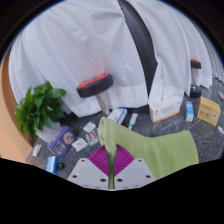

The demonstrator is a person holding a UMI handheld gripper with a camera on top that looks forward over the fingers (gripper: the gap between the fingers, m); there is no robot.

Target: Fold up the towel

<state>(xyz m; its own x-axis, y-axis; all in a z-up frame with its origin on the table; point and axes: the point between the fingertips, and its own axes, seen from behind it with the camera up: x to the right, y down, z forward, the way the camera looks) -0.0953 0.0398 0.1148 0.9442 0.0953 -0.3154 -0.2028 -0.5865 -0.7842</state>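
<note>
Green towel (165,150) fills tongs' front; boxes (165,111), plant (40,107), stool (97,87) crowd beyond.

Towel (160,150) pinched in the gripper (108,152) and trailing right of its fingers, potted plant (38,108) ahead to the left, small packets (72,138) on the tabletop (150,125) just beyond, boxes (168,110) far right, draped sheet (90,45) behind

The green towel (158,152) covers the right finger and runs out of view at five o'clock — its full extent can't be told. Small boxes (66,140) at eight o'clock carry labels too tiny to read.
</note>
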